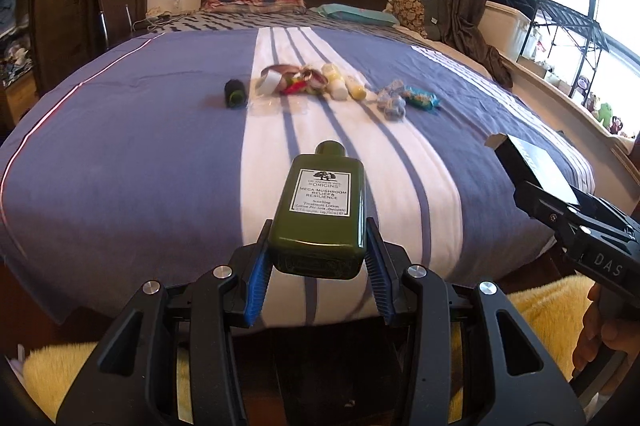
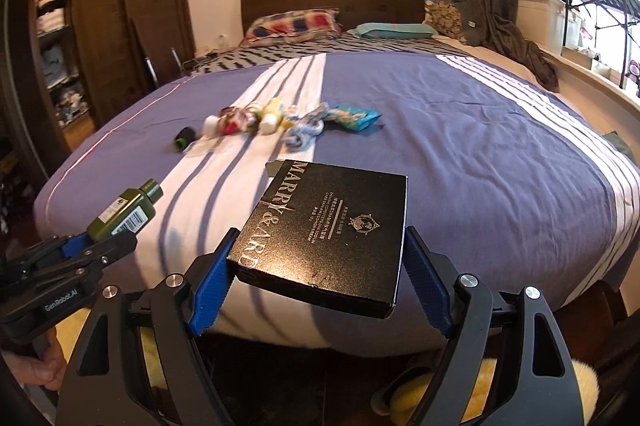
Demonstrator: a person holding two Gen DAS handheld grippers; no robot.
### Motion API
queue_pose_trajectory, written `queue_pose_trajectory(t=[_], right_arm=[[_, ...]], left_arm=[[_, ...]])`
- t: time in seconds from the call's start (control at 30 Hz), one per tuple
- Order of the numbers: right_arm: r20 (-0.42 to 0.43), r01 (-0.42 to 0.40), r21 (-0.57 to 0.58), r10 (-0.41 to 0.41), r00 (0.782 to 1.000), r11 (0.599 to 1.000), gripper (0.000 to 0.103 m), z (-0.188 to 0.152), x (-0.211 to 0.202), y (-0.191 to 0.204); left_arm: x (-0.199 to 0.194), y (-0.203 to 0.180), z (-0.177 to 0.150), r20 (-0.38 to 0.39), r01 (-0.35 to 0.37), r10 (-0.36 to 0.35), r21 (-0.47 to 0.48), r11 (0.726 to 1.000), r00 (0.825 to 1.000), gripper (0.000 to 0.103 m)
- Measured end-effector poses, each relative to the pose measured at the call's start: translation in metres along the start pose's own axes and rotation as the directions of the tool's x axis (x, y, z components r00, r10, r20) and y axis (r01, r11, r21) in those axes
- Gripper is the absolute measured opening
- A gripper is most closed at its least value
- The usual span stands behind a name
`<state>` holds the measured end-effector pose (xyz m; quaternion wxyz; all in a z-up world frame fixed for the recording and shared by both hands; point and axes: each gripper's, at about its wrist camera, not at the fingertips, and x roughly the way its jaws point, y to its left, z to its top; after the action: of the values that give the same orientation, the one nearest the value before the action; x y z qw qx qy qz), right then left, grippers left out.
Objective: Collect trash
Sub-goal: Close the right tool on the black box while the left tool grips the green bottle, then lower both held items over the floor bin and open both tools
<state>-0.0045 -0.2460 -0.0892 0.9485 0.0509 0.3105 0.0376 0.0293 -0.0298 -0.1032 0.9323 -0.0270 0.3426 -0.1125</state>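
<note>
While the left gripper [image 1: 318, 258] clamps a green lotion bottle [image 1: 320, 209], the right gripper [image 2: 320, 266] grips a black box [image 2: 328, 230] above the bed [image 2: 460, 145]; scattered litter [image 1: 328, 85] lies mid-bed.

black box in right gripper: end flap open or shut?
Open at the far end. A flap sticks out past the box held in the right gripper; the left wrist view shows it too. Near end looks shut.

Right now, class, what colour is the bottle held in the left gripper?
Dark olive green bottle with a white label, clearest in the left wrist view.
</note>
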Motion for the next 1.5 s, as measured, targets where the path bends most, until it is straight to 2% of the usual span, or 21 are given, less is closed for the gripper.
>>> queue_pose_trajectory(t=[0.13, 0.27, 0.43, 0.5, 0.8, 1.0, 1.17, 1.4, 1.5], right_arm=[[-0.051, -0.017, 0.002, 0.017, 0.999, 1.0, 0.08, -0.021, 0.003, 0.005], [-0.126, -0.034, -0.005, 0.033, 0.992, 0.999, 0.08, -0.041, 0.016, 0.008], [-0.214, -0.042, -0.004, 0.04, 0.976, 0.999, 0.08, -0.062, 0.034, 0.007], [-0.251, -0.046, 0.002, 0.045, 0.967, 0.999, 0.08, -0.073, 0.042, 0.007], [-0.436, -0.091, 0.045, 0.102, 0.894, 0.995, 0.08, -0.117, 0.085, 0.017], [-0.541, -0.116, 0.073, 0.137, 0.83, 0.991, 0.08, -0.137, 0.11, 0.024], [-0.567, -0.133, 0.093, 0.162, 0.808, 0.987, 0.08, -0.14, 0.119, 0.025], [-0.559, -0.166, 0.095, 0.191, 0.807, 0.982, 0.081, -0.131, 0.12, 0.033], [-0.547, -0.173, 0.105, 0.202, 0.812, 0.979, 0.082, -0.128, 0.116, 0.031]], left_arm=[[-0.004, 0.003, -0.027, -0.039, -0.008, 0.008, -0.01, 1.0, 0.999, 0.041], [0.01, 0.008, -0.056, -0.122, -0.009, 0.007, -0.017, 1.0, 0.992, 0.041], [0.029, 0.009, -0.084, -0.229, -0.001, -0.001, -0.008, 1.0, 0.973, 0.041], [0.04, 0.008, -0.096, -0.28, 0.014, -0.016, -0.007, 1.0, 0.96, 0.041], [0.078, 0.011, -0.135, -0.446, 0.06, -0.077, -0.052, 0.997, 0.892, 0.041], [0.094, 0.013, -0.15, -0.522, 0.064, -0.088, -0.064, 0.996, 0.848, 0.041], [0.097, 0.013, -0.151, -0.531, 0.043, -0.057, -0.039, 0.998, 0.845, 0.041], [0.09, 0.008, -0.143, -0.501, 0.009, -0.003, 0.009, 1.0, 0.866, 0.041], [0.089, 0.008, -0.141, -0.5, 0.001, 0.003, 0.009, 1.0, 0.866, 0.041]])
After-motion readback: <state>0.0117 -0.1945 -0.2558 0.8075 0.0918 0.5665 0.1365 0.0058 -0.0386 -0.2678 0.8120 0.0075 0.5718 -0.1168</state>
